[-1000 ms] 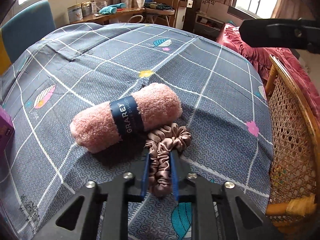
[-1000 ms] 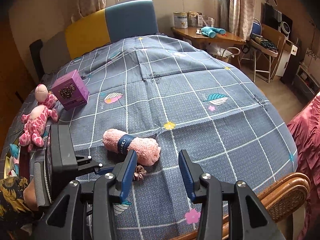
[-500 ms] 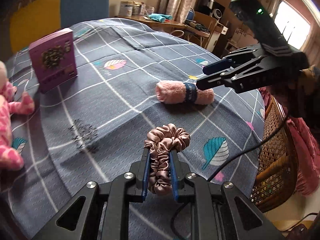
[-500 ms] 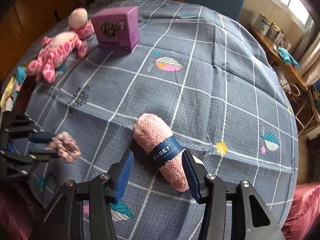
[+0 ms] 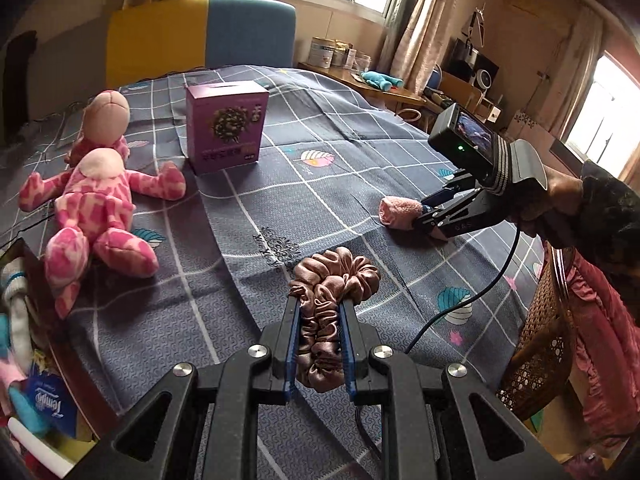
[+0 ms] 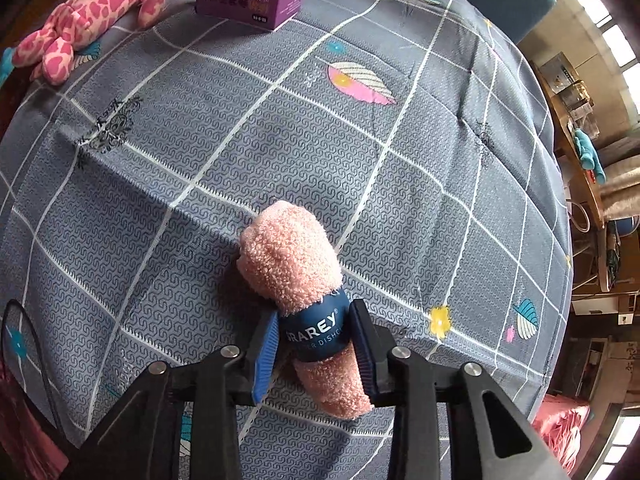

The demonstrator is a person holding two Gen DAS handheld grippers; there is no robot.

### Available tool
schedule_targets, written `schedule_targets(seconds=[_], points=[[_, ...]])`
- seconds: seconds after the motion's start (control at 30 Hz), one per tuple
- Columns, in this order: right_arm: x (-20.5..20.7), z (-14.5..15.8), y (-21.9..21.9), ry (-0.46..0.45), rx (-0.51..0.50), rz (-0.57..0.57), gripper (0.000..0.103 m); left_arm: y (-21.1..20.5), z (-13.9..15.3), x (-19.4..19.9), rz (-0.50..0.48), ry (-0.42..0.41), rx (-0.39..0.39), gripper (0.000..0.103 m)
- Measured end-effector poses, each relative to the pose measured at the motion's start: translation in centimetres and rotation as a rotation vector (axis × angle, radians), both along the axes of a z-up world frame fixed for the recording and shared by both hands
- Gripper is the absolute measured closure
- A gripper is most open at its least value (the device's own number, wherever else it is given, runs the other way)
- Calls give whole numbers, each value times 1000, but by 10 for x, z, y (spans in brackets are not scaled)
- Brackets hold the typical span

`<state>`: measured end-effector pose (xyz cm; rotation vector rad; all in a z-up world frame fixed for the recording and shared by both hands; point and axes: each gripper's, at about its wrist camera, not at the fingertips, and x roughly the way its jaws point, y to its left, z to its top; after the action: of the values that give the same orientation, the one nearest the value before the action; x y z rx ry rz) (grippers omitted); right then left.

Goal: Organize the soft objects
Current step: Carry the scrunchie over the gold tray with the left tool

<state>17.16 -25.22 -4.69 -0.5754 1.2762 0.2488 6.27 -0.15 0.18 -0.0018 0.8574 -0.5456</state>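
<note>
Grey checked bedspread [image 6: 400, 184], both my claws busy on it

My left gripper [image 5: 319, 316] is clamped on the brown scrunchie [image 5: 330, 280], held above the cover. My right gripper [image 6: 316, 340] has just been closing around the pink rolled towel [image 6: 292, 264], its pads at the blue band, towel lying on the bedspread. A pink plush toy [image 5: 96, 204] and purple box [image 5: 226, 126] sit farther back

Purple box [image 5: 226, 126], perhaps tissues, on bedspread [image 5: 332, 160]
</note>
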Motion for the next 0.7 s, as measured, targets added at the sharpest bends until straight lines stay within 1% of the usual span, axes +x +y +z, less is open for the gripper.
schedule_targets(seconds=[0.1, 0.17, 0.27, 0.37, 0.4, 0.5, 0.6, 0.7], points=[[-10, 21, 12, -65, 49, -9, 70, 9, 2, -4, 34, -9, 0, 85], [-19, 37, 25, -86, 126, -7, 70, 15, 5, -7, 65, -20, 12, 85], [-29, 49, 51, -57, 287, -9, 69, 27, 11, -11, 117, -34, 20, 85], [-40, 45, 83, -17, 431, 0, 69, 41, 20, -17, 174, -65, 37, 85], [-44, 41, 96, -6, 459, 7, 69, 46, 22, -20, 194, -73, 48, 85], [-53, 23, 126, 19, 484, 11, 69, 61, 27, -27, 256, -100, 92, 85], [-52, -2, 145, 24, 443, -1, 69, 76, 31, -36, 319, -133, 144, 85], [-51, -7, 147, -1, 441, -13, 69, 91, 34, -44, 371, -157, 179, 85]])
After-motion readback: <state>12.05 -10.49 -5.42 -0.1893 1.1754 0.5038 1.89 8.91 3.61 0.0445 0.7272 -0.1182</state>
